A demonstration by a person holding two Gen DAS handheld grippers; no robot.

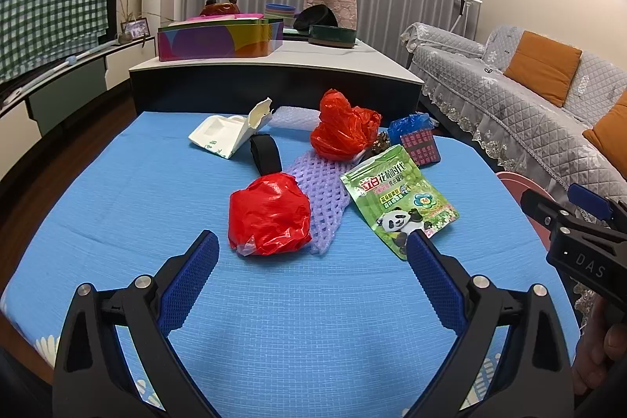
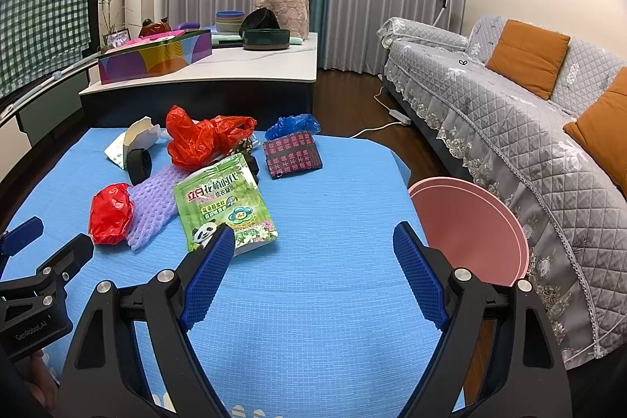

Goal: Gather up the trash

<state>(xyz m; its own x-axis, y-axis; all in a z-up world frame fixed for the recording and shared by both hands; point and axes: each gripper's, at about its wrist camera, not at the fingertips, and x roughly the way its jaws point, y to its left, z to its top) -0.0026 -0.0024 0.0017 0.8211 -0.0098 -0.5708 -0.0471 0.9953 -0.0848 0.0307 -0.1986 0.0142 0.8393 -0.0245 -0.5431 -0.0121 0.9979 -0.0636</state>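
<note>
Nothing is collected yet — both grippers, left gripper [image 1: 313, 241] and right gripper [image 2: 313, 237], hover with fingers spread and empty. Trash lies on the blue table [image 2: 333, 300]: a red bag [image 1: 270, 214] left of the green pouch [image 2: 225, 202], with the pink bin [image 2: 470, 230] to its right. Next, probably — closing on one piece.

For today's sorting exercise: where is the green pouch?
In both views, the green pouch lies mid-mat, right of the purple foam net, just below the red bag.

two red bags [image 1: 269, 219] [image 1: 341, 132], one green pouch [image 1: 399, 200], two orange cushions [image 1: 542, 66] [image 1: 611, 140]
</note>
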